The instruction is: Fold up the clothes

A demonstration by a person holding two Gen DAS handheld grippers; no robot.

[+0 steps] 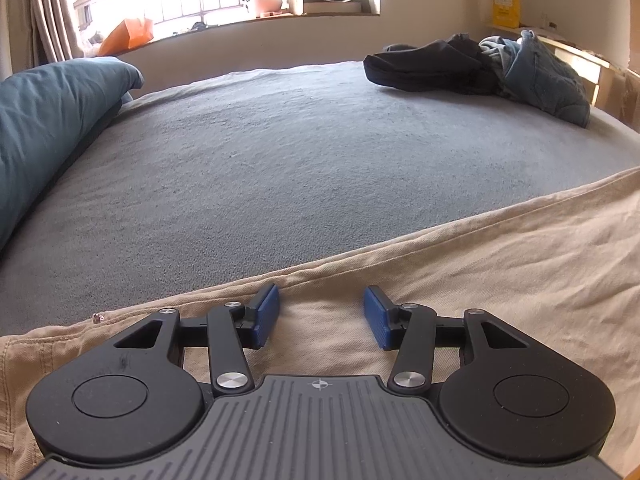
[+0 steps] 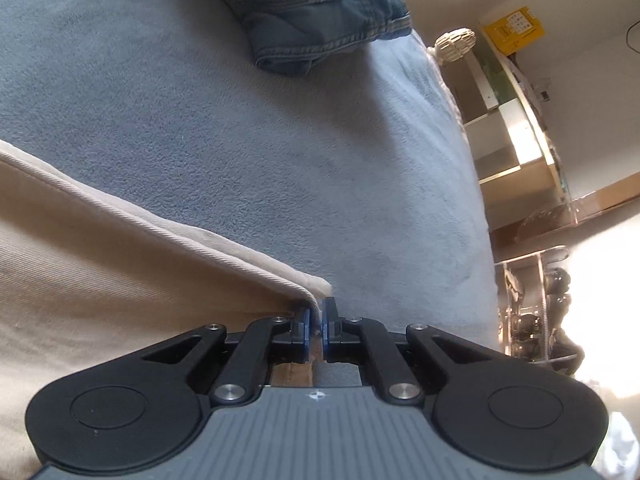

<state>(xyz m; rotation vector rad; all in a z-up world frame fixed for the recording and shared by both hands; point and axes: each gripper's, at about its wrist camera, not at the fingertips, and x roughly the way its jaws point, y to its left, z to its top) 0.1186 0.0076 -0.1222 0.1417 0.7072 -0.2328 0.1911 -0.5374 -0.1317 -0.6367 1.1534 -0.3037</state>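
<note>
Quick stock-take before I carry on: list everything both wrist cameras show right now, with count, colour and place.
beige trousers: one, beige, spread on the near part of the bed
bed cover: one, grey-blue, under everything
pillow: one, teal, left edge of the bed
dark garment: one, black, far right corner of the bed
jeans: one, blue denim, beside the dark garment
yellow box: one, yellow, shelf past the bed
orange bag: one, orange, window sill
left claw: one, black with blue pads, open over the trousers
right claw: one, black with blue pads, shut on the trousers' edge
</note>
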